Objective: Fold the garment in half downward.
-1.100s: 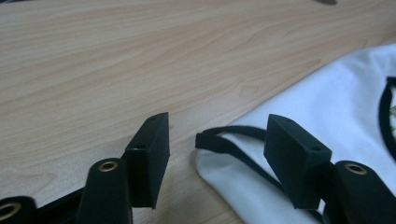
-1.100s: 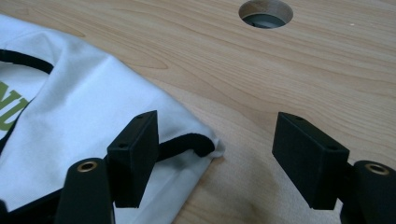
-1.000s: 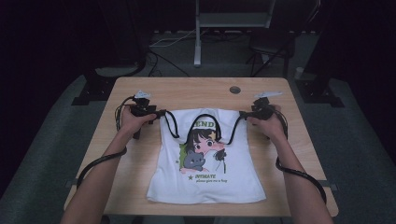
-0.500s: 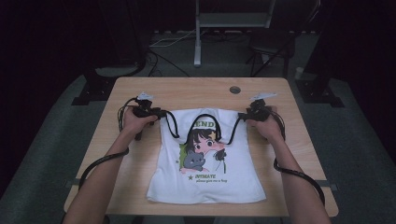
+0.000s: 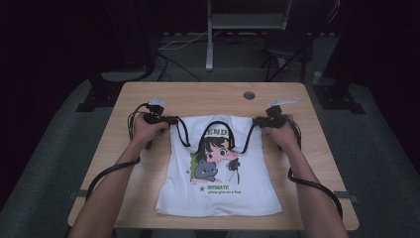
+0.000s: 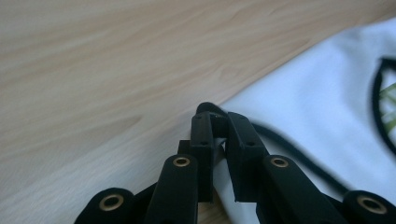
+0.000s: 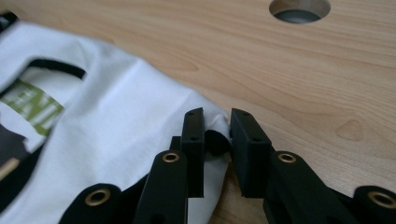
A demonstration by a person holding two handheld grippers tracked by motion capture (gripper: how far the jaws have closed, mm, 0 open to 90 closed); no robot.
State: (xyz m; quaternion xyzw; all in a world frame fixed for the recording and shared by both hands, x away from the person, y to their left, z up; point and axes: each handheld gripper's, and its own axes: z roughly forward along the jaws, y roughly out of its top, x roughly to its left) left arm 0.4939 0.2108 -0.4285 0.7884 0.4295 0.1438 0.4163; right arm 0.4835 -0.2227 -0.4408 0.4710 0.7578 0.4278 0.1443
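Observation:
A white sleeveless shirt (image 5: 218, 193) with a cartoon print and black trim lies flat on the wooden table (image 5: 208, 99), neck toward the far side. My left gripper (image 5: 174, 120) sits at the shirt's left shoulder corner. In the left gripper view its jaws (image 6: 219, 121) are shut on the black-edged corner of the shirt (image 6: 317, 93). My right gripper (image 5: 256, 120) is at the right shoulder corner. Its jaws (image 7: 215, 121) pinch a fold of white cloth and black trim of the shirt (image 7: 116, 116) in the right gripper view.
A round cable hole (image 5: 249, 95) is cut into the table beyond the shirt's right shoulder, also seen as the hole (image 7: 299, 9). Black cables trail along both forearms to the near table edge. Dark floor and metal stands lie beyond the table.
The left gripper has edged slightly inward toward the shirt. The right gripper and the shirt are about where they were.

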